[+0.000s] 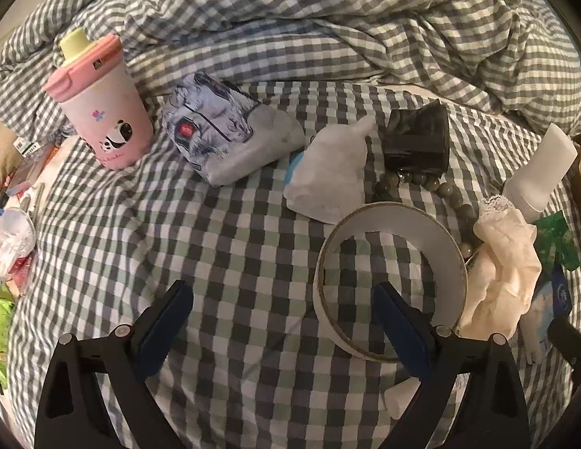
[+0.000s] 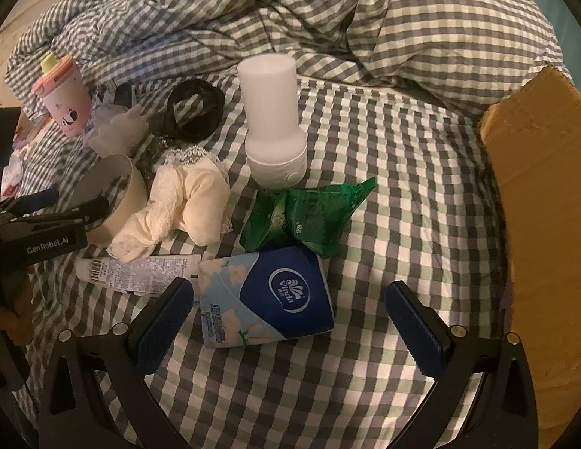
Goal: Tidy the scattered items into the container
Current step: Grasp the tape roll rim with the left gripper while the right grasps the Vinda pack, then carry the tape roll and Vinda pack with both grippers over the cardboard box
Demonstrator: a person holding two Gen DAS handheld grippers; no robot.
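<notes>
Scattered items lie on a checked bedsheet. In the left wrist view my left gripper (image 1: 283, 321) is open; its right finger sits inside a white tape roll (image 1: 388, 280). Beyond are a pink panda cup (image 1: 103, 101), a grey printed pouch (image 1: 230, 127), a white crumpled wrapper (image 1: 331, 176), a black box (image 1: 417, 138) and a bead bracelet (image 1: 440, 187). In the right wrist view my right gripper (image 2: 294, 314) is open around a blue Vinda tissue pack (image 2: 268, 295). A cardboard box (image 2: 545, 224) stands at the right. The left gripper (image 2: 66, 213) shows at the tape roll (image 2: 114, 194).
A white bottle (image 2: 271, 119), green wrapper (image 2: 305, 217), cream lace cloth (image 2: 185, 202), a white tube (image 2: 133, 269) and a black band (image 2: 193, 108) lie mid-bed. A rumpled checked duvet (image 2: 328, 11) fills the back. Clutter and plastic bags (image 1: 9, 239) lie at the far left.
</notes>
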